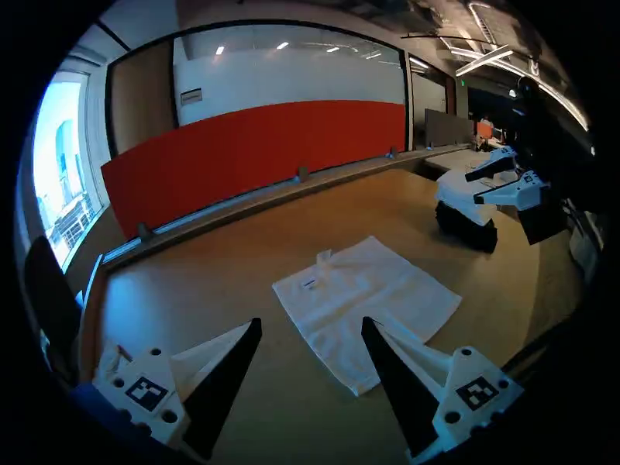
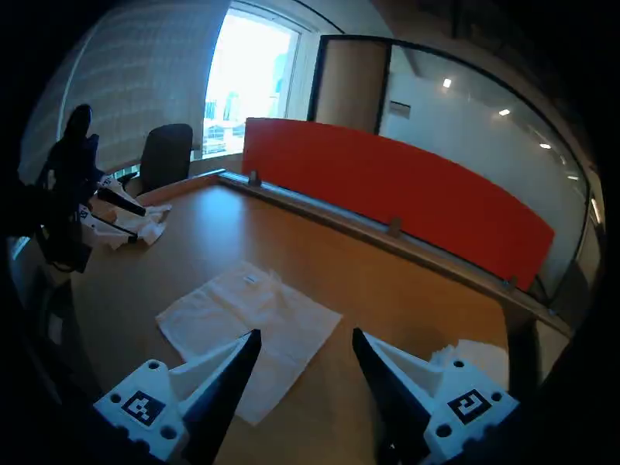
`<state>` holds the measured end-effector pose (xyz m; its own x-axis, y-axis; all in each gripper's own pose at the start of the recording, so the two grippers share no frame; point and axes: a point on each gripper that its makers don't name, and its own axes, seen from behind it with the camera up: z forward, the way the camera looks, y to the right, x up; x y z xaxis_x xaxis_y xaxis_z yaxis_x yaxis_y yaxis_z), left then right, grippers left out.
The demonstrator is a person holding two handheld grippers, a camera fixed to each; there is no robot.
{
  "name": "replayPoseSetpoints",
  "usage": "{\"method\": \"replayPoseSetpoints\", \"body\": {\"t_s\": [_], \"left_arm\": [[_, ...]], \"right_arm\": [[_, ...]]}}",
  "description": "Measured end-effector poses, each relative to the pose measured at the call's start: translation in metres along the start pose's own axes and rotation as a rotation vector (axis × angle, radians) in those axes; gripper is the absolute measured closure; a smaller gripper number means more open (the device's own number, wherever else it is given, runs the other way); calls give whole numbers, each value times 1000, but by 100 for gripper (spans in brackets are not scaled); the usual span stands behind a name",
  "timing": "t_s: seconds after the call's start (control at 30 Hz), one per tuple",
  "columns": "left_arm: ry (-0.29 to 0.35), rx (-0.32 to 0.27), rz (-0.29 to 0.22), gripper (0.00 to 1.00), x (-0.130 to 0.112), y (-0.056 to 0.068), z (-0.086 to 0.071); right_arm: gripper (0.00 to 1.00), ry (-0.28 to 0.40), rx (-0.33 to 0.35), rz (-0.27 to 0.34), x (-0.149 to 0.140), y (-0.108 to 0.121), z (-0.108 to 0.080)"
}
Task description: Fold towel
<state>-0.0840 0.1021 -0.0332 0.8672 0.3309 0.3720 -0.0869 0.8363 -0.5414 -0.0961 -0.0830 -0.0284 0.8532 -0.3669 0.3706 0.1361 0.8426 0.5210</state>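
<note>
A white towel [image 1: 364, 298] lies spread flat on the wooden table [image 1: 232, 271], with a small tag near its far corner. My left gripper [image 1: 310, 327] hovers open just short of the towel's near edge, nothing between its fingers. The right gripper [image 1: 473, 188] shows farther off at the right, held open above the table. In the right gripper view the same towel [image 2: 248, 318] lies just beyond my right gripper [image 2: 306, 335], which is open and empty. The left gripper [image 2: 139, 225] appears at the far left there, open.
A stack of white and dark cloth [image 1: 465, 213] sits at the table's right end. A crumpled white cloth [image 2: 147, 221] lies at the other end, and another white cloth [image 2: 480, 356] sits at the right. A red partition [image 1: 256, 155] runs along the table's back edge. An office chair [image 2: 167, 155] stands by the window.
</note>
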Motion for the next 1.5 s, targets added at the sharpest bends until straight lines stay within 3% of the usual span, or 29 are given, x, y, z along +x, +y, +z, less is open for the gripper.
{"method": "replayPoseSetpoints", "body": {"t_s": [0.6,1.0,1.5], "left_arm": [[-128,-80,20,4,-82,36,45],[-219,-119,33,4,-132,51,67],[-288,-157,76,4,-166,68,83]], "right_arm": [[9,-84,42,7,-70,-27,35],[9,-162,77,-6,-126,-44,49],[9,-244,136,-41,-176,-64,61]]}}
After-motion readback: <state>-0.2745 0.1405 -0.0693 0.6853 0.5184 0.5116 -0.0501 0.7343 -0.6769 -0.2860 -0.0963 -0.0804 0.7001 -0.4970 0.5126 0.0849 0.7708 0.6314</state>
